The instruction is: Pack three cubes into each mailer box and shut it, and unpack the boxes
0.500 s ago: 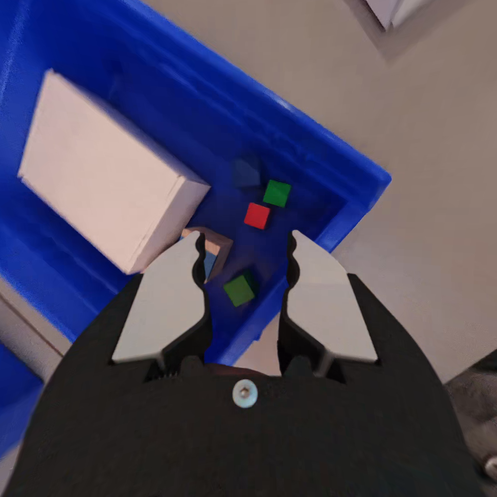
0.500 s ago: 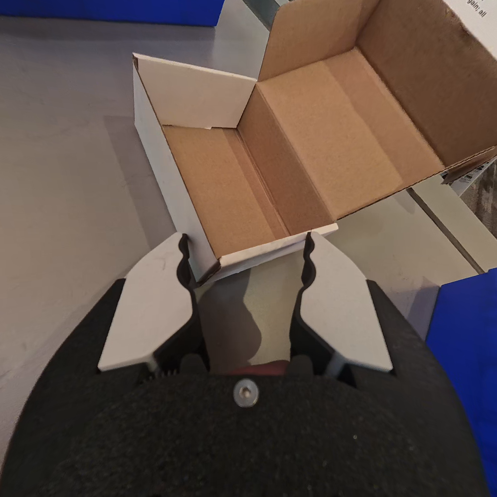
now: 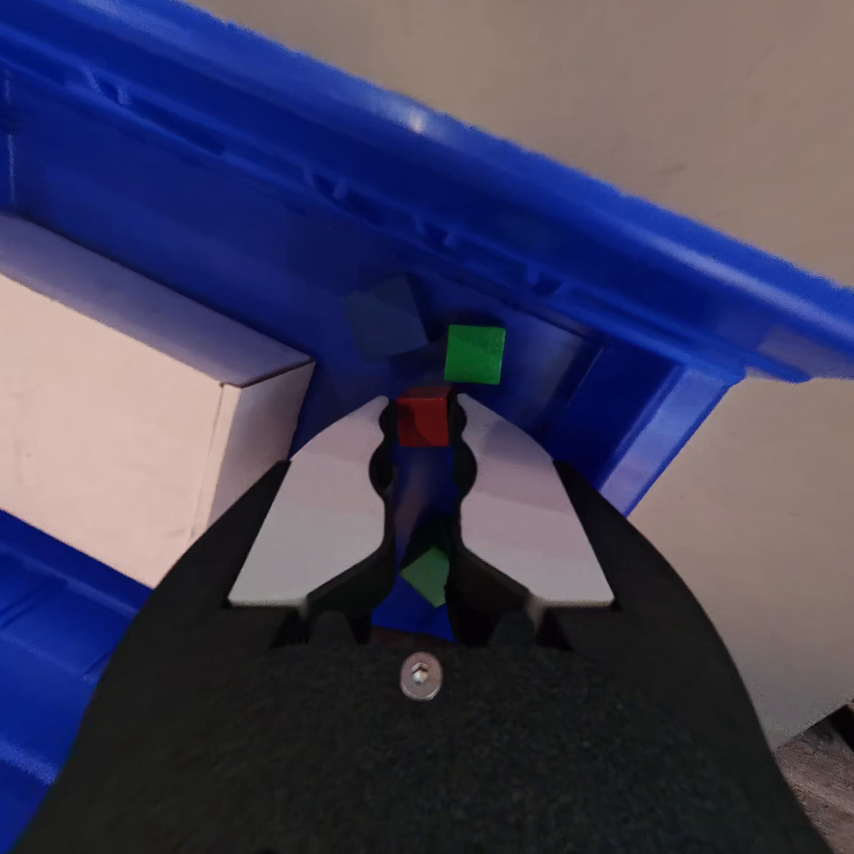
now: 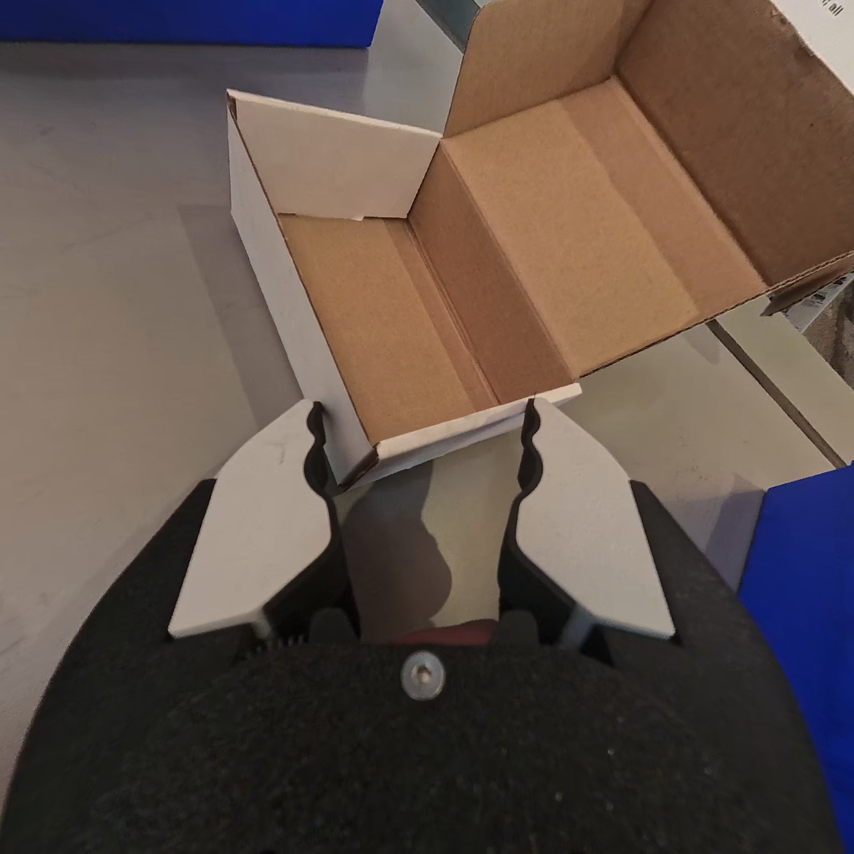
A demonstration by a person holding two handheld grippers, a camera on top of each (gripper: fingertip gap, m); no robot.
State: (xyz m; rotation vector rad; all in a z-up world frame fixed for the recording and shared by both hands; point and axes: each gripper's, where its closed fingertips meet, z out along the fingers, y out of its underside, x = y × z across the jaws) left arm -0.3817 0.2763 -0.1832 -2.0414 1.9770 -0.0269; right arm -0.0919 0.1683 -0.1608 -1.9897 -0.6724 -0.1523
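Fingertips of the left gripper (image 3: 423, 411) pinched a red cube (image 3: 423, 423) at frame centre inside the blue bin (image 3: 600, 240); a green cube (image 3: 474, 355) lay just beyond. The right gripper (image 4: 423, 409) hung unclenched before the open mailer box (image 4: 393, 319)

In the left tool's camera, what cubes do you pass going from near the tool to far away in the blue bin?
Near green cube → red cube between the left tool's tips → far green cube.
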